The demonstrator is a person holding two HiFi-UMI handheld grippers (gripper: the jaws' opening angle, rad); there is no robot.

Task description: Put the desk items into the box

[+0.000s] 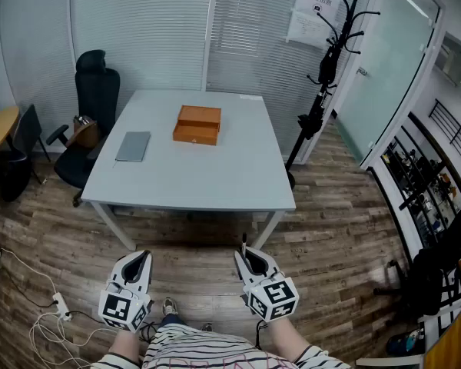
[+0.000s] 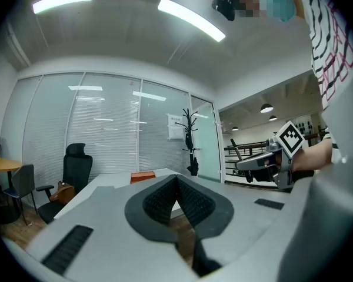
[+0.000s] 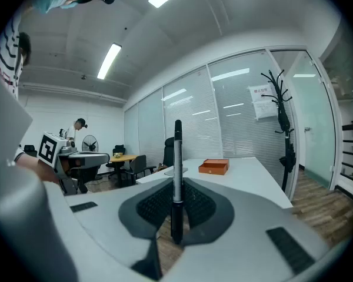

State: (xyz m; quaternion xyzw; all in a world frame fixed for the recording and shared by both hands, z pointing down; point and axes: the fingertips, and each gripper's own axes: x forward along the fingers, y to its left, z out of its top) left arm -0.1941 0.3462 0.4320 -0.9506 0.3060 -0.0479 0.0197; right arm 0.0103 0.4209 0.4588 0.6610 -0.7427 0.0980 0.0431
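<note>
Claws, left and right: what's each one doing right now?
Left claw: closed, nothing in it.
Right claw: closed on a pen, which stands upright.

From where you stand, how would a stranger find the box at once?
Look at the white table before the glass wall. The box sits toward its far edge. It is orange and blocky, while its only neighbour, a grey slab to its left, lies flat.
</note>
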